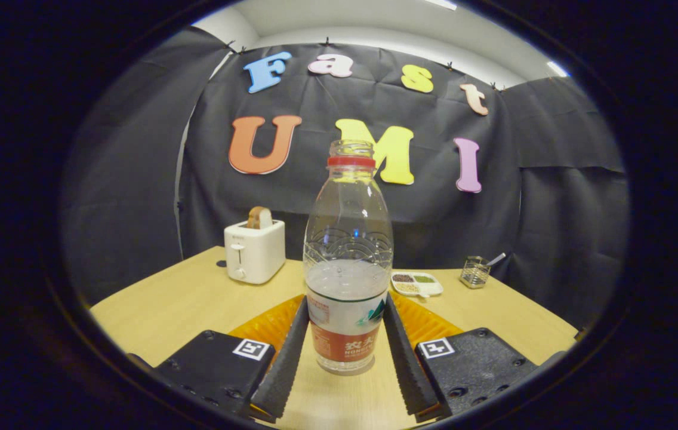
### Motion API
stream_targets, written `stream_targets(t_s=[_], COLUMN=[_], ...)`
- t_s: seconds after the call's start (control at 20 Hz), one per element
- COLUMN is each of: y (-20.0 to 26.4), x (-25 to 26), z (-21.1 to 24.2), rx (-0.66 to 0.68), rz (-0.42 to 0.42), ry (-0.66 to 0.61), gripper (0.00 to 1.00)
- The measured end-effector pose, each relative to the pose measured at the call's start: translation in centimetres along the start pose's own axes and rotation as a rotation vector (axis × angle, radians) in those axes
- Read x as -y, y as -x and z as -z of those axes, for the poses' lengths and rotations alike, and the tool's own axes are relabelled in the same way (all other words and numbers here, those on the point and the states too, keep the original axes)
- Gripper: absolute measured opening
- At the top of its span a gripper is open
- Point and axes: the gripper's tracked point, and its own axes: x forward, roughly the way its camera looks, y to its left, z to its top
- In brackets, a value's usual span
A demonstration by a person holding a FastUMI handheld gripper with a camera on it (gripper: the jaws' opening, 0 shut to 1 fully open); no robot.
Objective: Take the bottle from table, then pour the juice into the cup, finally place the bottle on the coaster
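A clear plastic bottle (348,239) stands upright between my fingers. It has a red neck ring, no cap, and a red and white label. Clear liquid fills roughly its lower third. My gripper (345,304) is shut on the bottle, with both fingers (285,352) pressed against the labelled lower part from left and right. The bottle's base sits at or just above the light wooden table (184,298); I cannot tell which. An orange ribbed mat (264,325) lies flat on the table, showing on either side behind the fingers.
A white toaster (253,251) with a slice of bread in its slot stands beyond the fingers to the left. Beyond the bottle to the right lie a small white divided dish (416,283) and a wire basket (475,272) holding a utensil.
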Motion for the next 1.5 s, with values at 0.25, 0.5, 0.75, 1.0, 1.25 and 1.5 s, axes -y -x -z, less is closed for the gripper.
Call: stream_targets(t_s=[0.25, 0.5, 0.75, 1.0, 1.25, 1.5], y=[-4.9, -7.3, -7.8, -7.5, -5.0, -2.0], x=[0.3, -0.1, 0.0, 0.3, 1.2, 1.4], z=[3.1, 5.9, 6.6, 6.5, 4.8, 1.6], rx=[-0.03, -0.072, -0.081, -0.087, -0.074, -0.027], rz=[-0.005, -0.037, -0.031, -0.022, 0.014, 0.01], ry=[-0.071, -0.098, -0.096, -0.079, -0.089, -0.104], gripper=[0.77, 0.79, 0.8, 0.95, 1.0, 1.0])
